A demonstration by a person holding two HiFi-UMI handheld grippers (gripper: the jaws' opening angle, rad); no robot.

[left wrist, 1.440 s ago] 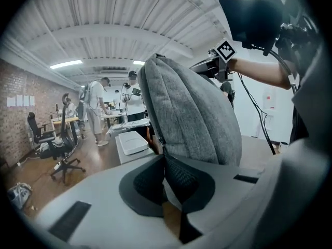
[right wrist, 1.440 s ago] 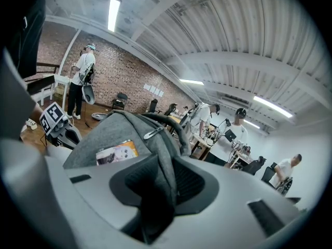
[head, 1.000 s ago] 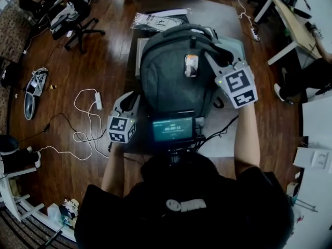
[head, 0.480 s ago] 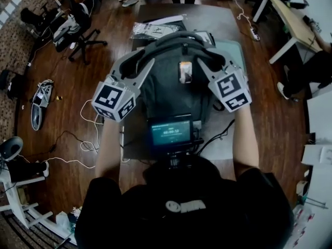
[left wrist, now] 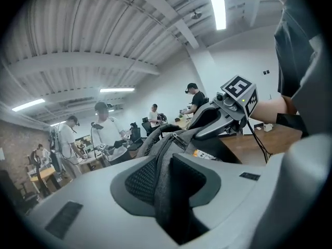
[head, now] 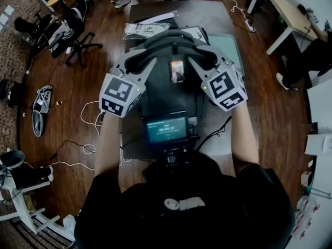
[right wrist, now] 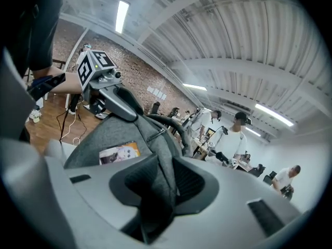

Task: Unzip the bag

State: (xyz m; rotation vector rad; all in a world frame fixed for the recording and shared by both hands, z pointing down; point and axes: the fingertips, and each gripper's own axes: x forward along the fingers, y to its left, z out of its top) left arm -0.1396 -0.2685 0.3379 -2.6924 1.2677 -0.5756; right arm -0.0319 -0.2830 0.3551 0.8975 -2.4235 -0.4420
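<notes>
- Backpack (head: 171,95) stands upright on the desk (head: 207,14), just in front of the person, and looks zipped shut.
- Left claw (head: 139,66) has climbed from low at the bag's near left side to its top left shoulder. Its jaws have just been opening, and a fold of grey fabric stands between them, seemingly not yet pinched.
- Right claw (head: 205,61) has kept its place, clenched on a fabric fold at the top right.
- That likely means bracing is nearly set, and the zip itself is not yet started.
</notes>
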